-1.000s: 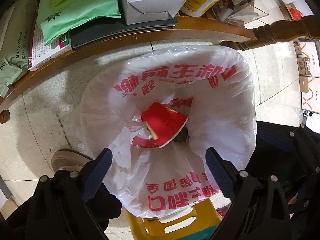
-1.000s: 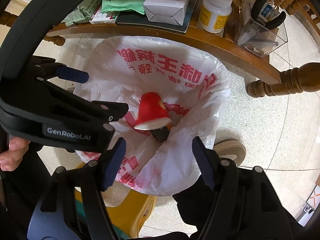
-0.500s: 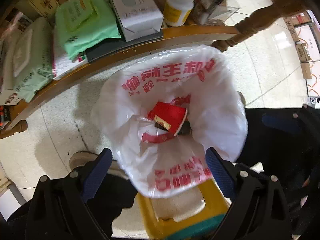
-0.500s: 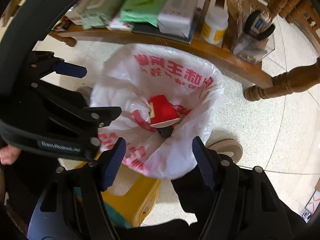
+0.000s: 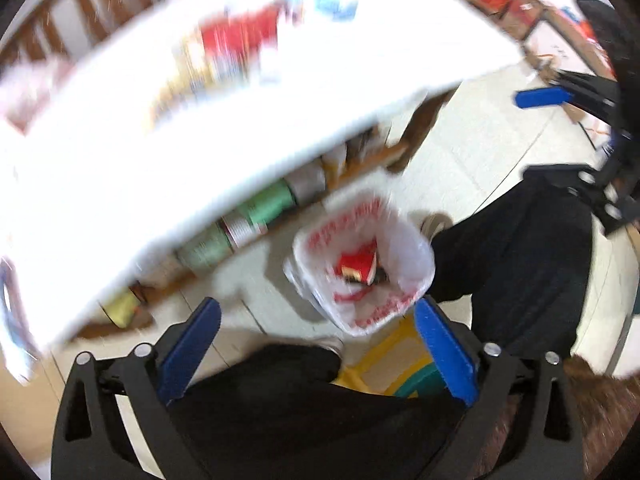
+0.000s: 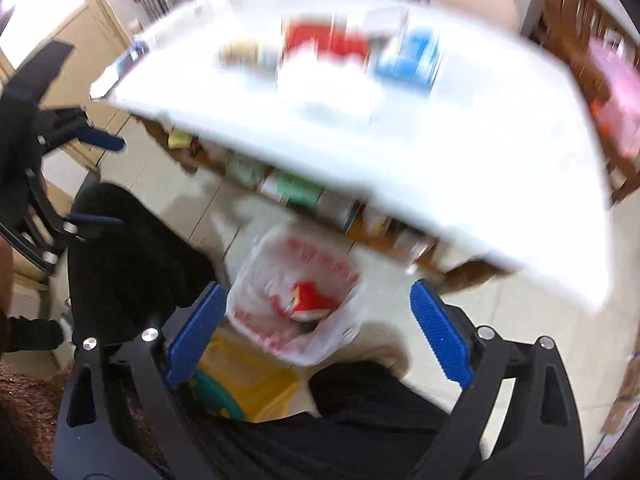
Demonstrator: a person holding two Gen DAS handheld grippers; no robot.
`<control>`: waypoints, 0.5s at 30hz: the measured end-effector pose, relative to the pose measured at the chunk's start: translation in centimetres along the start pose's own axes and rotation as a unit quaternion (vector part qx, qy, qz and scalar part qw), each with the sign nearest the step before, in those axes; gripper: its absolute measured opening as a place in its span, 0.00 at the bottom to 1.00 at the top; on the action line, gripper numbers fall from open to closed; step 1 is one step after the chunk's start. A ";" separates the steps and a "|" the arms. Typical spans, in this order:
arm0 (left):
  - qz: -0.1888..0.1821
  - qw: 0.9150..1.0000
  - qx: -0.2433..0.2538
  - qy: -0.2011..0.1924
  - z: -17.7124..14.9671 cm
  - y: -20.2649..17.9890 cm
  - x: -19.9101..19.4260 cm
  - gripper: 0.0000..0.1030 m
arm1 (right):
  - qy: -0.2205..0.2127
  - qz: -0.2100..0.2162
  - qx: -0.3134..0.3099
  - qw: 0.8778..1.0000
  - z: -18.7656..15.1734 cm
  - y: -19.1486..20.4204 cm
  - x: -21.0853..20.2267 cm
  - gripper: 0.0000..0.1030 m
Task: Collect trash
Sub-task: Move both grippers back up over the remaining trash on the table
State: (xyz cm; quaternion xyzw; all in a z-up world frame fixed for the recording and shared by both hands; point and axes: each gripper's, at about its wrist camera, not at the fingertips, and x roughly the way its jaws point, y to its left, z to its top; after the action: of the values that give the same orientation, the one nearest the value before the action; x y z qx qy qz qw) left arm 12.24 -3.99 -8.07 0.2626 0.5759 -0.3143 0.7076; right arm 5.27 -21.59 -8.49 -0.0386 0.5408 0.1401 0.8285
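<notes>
Both our grippers, left (image 5: 316, 344) and right (image 6: 316, 332), spread wide and empty, white trash bag (image 5: 416, 256) at twelve o'clock just beyond the fingertips, red carton (image 5: 358, 266) inside it.

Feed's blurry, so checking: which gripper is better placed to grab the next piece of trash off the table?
Probably right: the right gripper, open and empty, faces the red item on the white table nearly head-on.
</notes>
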 end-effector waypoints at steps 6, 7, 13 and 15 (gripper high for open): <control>0.029 0.996 0.071 -0.045 4.9 1.0 -8.4 0.93 | -0.056 0.005 -0.020 0.998 5.0 -0.5 -6.8 0.92; 0.019 0.996 0.082 -0.041 5.7 1.0 -9.1 0.93 | -0.060 0.009 -0.021 0.998 5.6 -0.7 -7.5 0.92; 0.039 0.990 0.133 -0.008 8.9 1.0 -9.5 0.93 | -0.069 0.007 -0.043 0.997 9.1 -0.5 -9.7 0.92; 0.038 0.988 0.149 -0.008 9.2 1.0 -9.6 0.93 | -0.065 0.003 -0.051 0.997 9.9 -0.6 -9.6 0.92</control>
State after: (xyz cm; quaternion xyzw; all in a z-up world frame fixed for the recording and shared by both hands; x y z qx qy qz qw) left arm 17.64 -8.68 3.15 0.3840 0.5062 -0.3719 0.6767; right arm 10.57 -21.82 4.21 -0.0695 0.4778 0.1720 0.8587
